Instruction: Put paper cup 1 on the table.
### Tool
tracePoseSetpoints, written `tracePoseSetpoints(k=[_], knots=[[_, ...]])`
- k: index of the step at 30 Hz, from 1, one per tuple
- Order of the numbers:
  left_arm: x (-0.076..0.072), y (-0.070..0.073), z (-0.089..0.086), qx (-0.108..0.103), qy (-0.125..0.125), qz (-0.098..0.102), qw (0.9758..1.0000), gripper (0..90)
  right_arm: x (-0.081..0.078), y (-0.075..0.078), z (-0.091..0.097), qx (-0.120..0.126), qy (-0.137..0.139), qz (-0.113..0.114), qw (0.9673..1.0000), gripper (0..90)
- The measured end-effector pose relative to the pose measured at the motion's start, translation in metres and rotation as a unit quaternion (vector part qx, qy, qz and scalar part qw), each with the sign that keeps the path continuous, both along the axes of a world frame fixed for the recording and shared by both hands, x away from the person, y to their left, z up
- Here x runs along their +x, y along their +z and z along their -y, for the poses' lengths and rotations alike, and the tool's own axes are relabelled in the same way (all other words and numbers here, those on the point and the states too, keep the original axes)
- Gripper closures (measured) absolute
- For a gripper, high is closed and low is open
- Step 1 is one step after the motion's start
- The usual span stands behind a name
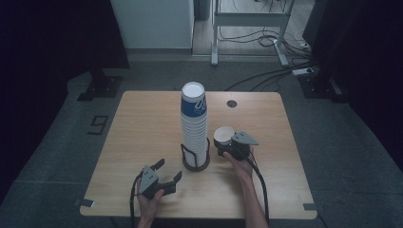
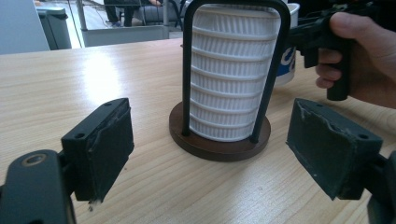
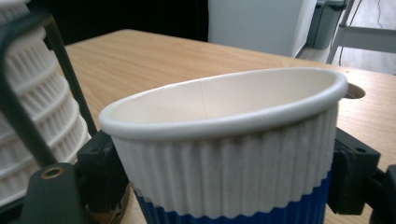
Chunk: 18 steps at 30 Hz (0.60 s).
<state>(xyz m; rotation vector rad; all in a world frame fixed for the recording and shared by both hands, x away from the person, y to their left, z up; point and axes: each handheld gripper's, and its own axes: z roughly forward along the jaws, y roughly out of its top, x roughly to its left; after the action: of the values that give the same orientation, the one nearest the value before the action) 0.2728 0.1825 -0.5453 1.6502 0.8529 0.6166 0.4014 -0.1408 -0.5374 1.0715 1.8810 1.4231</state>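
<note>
On cup, blue band, writing unreadable

The cup's base (blue part) is cut off by the bottom edge.

Overhead cam; two close gripper cams; shared cup stack

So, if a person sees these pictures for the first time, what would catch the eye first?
Probably the tall stack of paper cups, standing in a dark wire holder near the middle of the wooden table. Just right of it, the right gripper holds a single white and blue cup between its jaws. Nearer the front edge, the left gripper waits with open, empty jaws, pointing at the holder.
</note>
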Motion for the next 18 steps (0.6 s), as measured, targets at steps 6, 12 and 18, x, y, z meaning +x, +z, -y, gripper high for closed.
tracePoseSetpoints(k=[6,12,18], knots=[[-0.001,0.0,0.001,0.005,-0.001,0.004,1.0,14.5,0.006,-0.005,-0.004,-0.002,0.003,-0.014,0.9999,16.8],[-0.001,0.0,0.001,0.004,0.002,0.002,1.0,14.6,0.004,-0.005,0.001,-0.007,0.002,-0.026,0.9996,16.6],[0.0,0.0,0.0,0.002,0.002,0.0,1.0,14.7,0.002,-0.004,0.006,-0.012,-0.002,-0.041,0.9991,16.5]])
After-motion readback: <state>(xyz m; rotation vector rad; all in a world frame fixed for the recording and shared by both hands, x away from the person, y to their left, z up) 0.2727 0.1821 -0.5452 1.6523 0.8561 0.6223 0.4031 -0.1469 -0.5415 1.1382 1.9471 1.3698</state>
